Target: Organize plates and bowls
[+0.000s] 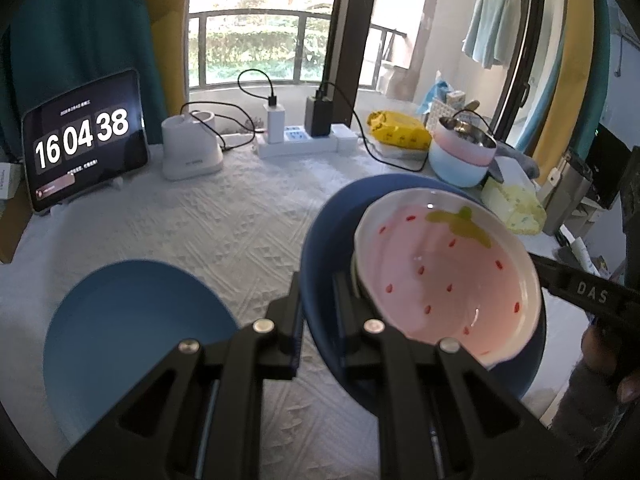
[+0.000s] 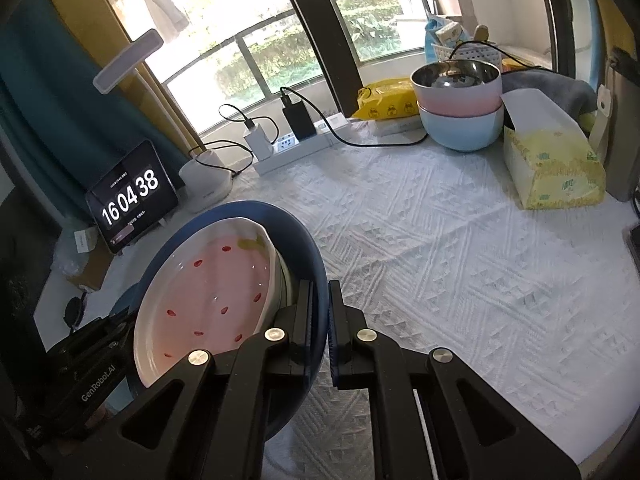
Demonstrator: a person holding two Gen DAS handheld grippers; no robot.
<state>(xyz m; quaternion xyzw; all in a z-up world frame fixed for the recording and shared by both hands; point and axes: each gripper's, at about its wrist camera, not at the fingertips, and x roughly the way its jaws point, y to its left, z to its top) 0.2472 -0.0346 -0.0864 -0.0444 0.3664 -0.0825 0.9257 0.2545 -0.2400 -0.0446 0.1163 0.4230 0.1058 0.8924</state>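
A dark blue plate (image 1: 328, 240) (image 2: 288, 220) hangs tilted above the white tablecloth, held from both sides. In it lies a pink strawberry-pattern plate (image 1: 440, 280) (image 2: 212, 288), with a white rim showing beneath that. My left gripper (image 1: 318, 304) is shut on the blue plate's near rim and shows at the lower left of the right wrist view (image 2: 120, 320). On the opposite rim my right gripper (image 2: 320, 312) is shut; it enters the left wrist view from the right (image 1: 560, 280). A second blue plate (image 1: 132, 328) lies flat on the cloth to the left.
A pink bowl stacked in a light blue bowl (image 1: 464, 148) (image 2: 460, 108) stands at the back right, beside a yellow tissue box (image 2: 552, 168). Along the window sit a tablet clock (image 1: 84, 140), a white device (image 1: 192, 148), a power strip with cables (image 1: 296, 142) and a yellow pack (image 1: 396, 128).
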